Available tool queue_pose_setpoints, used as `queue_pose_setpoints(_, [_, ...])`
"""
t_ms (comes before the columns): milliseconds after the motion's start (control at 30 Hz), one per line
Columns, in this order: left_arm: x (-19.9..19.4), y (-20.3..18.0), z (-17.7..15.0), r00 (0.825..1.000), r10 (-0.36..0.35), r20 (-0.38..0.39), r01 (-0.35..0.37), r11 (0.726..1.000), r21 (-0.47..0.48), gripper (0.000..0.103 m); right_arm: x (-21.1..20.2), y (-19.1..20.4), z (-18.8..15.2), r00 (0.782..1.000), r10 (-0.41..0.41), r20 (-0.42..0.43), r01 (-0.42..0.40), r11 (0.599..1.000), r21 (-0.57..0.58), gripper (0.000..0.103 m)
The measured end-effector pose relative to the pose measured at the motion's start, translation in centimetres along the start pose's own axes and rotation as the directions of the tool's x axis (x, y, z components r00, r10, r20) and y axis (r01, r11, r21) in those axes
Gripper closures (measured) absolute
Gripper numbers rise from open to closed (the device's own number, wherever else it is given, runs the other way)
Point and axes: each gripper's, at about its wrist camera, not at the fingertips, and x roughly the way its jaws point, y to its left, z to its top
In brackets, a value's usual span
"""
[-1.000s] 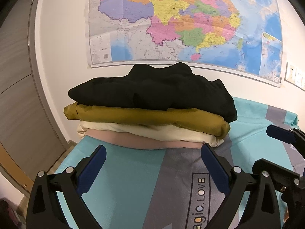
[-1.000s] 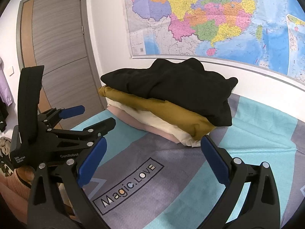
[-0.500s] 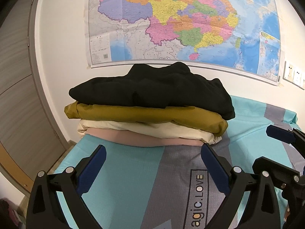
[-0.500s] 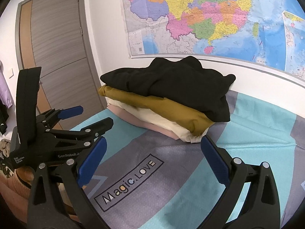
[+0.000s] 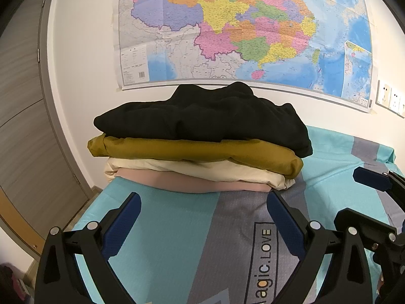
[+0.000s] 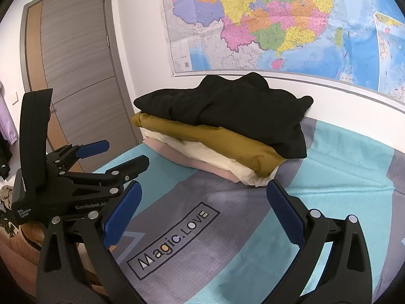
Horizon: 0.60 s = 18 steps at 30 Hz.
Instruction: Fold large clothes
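Against the wall: a stack of folded clothes sat on the bedsheet, under a map.
Layers: black, mustard, cream, pink; soft, rumpled.
Left gripper: fingers spread, empty.
Right gripper: fingers spread, empty.
Door: grey woodgrain, left.
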Motion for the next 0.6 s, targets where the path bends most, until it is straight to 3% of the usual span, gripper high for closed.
queue_pose_setpoints(600, [-0.17, 0.16, -0.44, 1.0, 0.002, -0.001, -0.002, 1.0, 0.008, 0.007, 0.21, -0.16, -0.34, 1.0, -0.003, -0.009, 0.003, 1.0, 0.02, 0.006])
